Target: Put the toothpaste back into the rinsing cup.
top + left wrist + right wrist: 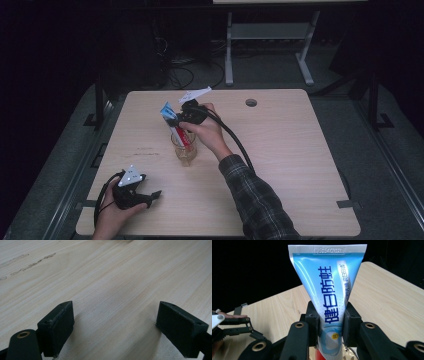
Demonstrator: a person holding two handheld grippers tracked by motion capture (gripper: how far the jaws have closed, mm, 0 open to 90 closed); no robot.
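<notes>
A blue and white toothpaste tube (pixel 327 285) with blue printed characters stands upright between the jaws of my right gripper (pixel 331 325), which is shut on it. In the high view the same tube (pixel 170 116) pokes out of a clear glass cup (pixel 184 149) at the table's middle, with my right gripper (pixel 186 116) clamped on it from the right. My left gripper (pixel 150 197) rests low near the front left corner, its jaws wide apart. The left gripper view has its two black pads (pixel 60 325) spread over bare wood with nothing between them.
The light wooden table (pixel 280 150) has a round cable hole (pixel 251 102) at the back right. Faint scuff marks (pixel 32 263) lie left of the cup. A desk frame and cables sit on the floor behind the table.
</notes>
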